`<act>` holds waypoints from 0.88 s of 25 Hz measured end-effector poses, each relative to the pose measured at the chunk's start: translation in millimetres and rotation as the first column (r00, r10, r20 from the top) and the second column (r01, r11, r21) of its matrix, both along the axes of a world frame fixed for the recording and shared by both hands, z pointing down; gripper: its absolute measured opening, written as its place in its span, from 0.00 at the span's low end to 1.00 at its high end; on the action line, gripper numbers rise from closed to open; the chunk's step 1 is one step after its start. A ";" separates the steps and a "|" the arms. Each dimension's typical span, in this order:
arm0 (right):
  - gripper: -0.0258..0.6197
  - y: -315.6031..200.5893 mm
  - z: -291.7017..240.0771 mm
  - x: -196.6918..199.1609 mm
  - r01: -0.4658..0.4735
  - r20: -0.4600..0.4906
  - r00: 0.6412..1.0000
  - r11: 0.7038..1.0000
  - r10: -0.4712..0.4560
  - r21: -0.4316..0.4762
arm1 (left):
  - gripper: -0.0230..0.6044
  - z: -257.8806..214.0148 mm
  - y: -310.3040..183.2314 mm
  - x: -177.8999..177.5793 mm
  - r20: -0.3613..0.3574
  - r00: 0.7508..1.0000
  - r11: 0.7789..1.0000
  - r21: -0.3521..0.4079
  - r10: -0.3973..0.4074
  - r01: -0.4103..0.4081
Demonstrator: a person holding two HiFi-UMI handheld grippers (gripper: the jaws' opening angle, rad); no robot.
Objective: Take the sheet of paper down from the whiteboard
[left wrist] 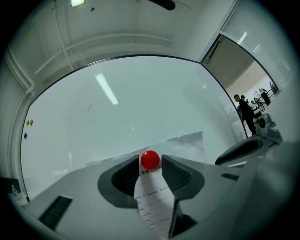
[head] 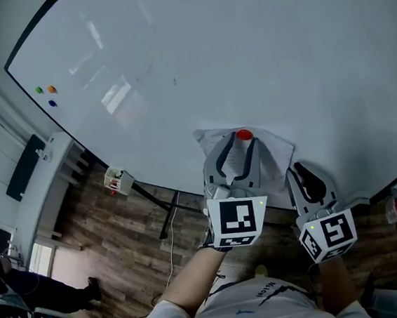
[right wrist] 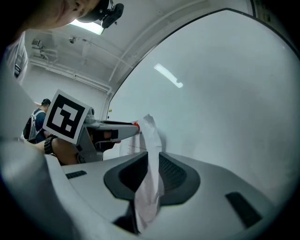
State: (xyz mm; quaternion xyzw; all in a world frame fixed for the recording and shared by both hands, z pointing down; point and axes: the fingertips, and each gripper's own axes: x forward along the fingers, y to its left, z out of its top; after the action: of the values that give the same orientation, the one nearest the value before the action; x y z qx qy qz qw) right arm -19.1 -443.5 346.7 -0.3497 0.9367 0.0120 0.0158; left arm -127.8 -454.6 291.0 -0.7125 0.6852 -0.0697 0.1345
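Hiding much of the sheet of paper (head: 273,144) on the whiteboard (head: 243,44), left gripper (left wrist: 150,165) jaws stand open around its red magnet (head: 244,135); right gripper (right wrist: 152,161) jaws pinch the sheet's edge; coloured magnets (head: 51,89) sit well apart

Office rm: whiteboard (head: 257,50), wood floor (head: 122,233).

In the head view, the left gripper (head: 241,144) covers the middle of the sheet of paper (head: 276,145); I cannot see its lower edge. The whiteboard (head: 243,44) runs off the top and right edges. In the left gripper view, the sheet's print is too small to read. In the right gripper view, the jaws of the right gripper (right wrist: 151,157) hide its lower end.
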 end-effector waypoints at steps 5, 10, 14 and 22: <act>0.16 -3.3 -8.8 0.0 -0.032 0.003 0.999 0.999 0.032 0.038 | 0.26 -4.2 -3.0 -0.5 -0.001 1.000 1.000 0.022 -0.017 0.017; 0.16 -9.0 -21.6 1.6 -0.066 0.019 0.998 0.994 0.064 0.086 | 0.26 -5.2 -2.6 -1.8 -0.002 1.000 0.999 0.046 -0.019 0.019; 0.16 -8.6 -40.5 -3.9 -0.075 0.008 0.997 0.984 0.074 0.161 | 0.25 -5.1 -2.0 -1.6 -0.003 1.000 0.998 0.055 -0.010 0.010; 0.16 -6.5 -60.8 -19.1 -0.083 -0.014 0.996 0.963 0.090 0.258 | 0.25 -3.3 -1.5 -2.5 -0.003 1.000 0.998 0.054 0.023 -0.023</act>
State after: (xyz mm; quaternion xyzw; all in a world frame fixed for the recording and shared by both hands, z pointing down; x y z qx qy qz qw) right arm -38.1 -450.0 286.0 -0.3850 0.9112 0.1385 0.0486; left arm -130.3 -456.1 287.7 -0.7166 0.6787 -0.0480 0.1531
